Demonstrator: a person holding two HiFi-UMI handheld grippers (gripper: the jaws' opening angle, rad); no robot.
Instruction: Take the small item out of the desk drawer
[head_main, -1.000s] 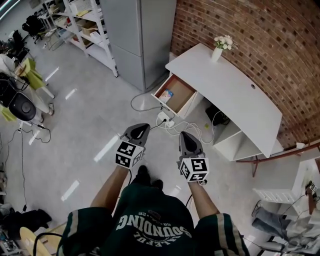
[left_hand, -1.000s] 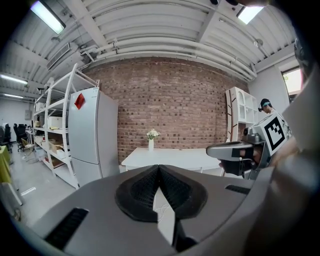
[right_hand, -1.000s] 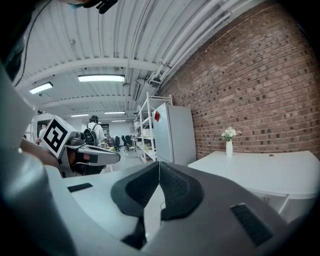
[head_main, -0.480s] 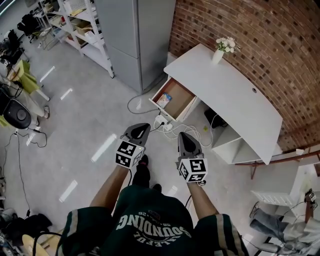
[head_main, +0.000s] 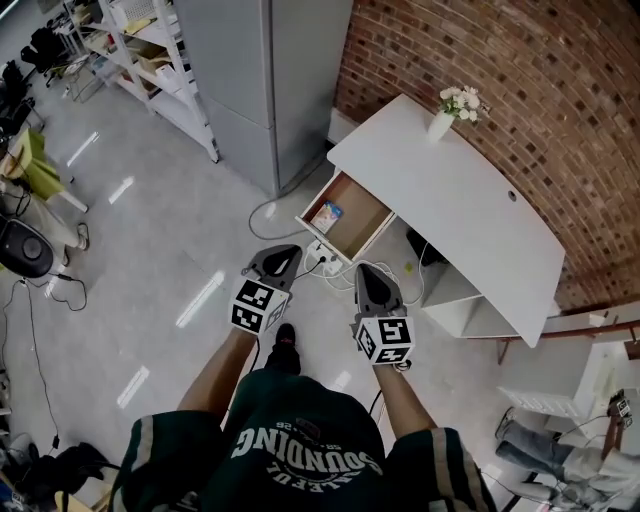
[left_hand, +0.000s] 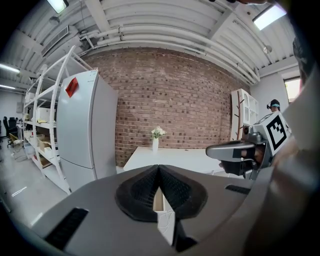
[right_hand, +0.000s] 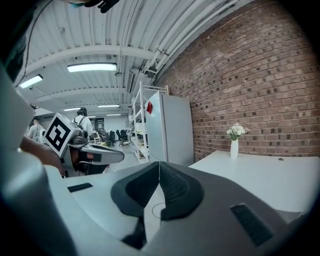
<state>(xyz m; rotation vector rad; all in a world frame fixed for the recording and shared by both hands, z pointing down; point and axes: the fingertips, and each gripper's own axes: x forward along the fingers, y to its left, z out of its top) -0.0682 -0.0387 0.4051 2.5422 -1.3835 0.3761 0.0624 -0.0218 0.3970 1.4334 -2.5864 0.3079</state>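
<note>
A white desk (head_main: 470, 190) stands against the brick wall, its wooden drawer (head_main: 356, 222) pulled open toward me. A small blue-and-white item (head_main: 327, 214) lies in the drawer's left part. My left gripper (head_main: 287, 254) and right gripper (head_main: 364, 272) hang side by side over the floor, just short of the drawer. Both are shut with nothing between the jaws. In the left gripper view the shut left gripper (left_hand: 159, 170) points at the desk (left_hand: 175, 159). In the right gripper view the shut right gripper (right_hand: 159, 166) has the desk top (right_hand: 260, 175) to its right.
A white vase of flowers (head_main: 444, 118) stands on the desk's far end. A power strip with cables (head_main: 322, 256) lies on the floor below the drawer. A grey cabinet (head_main: 255, 80) and white shelving (head_main: 150, 60) stand to the left. A white chair (head_main: 545, 400) stands at the right.
I have walked toward the desk with both shut grippers. The open drawer is now closer to the gripper tips than one second ago.
</note>
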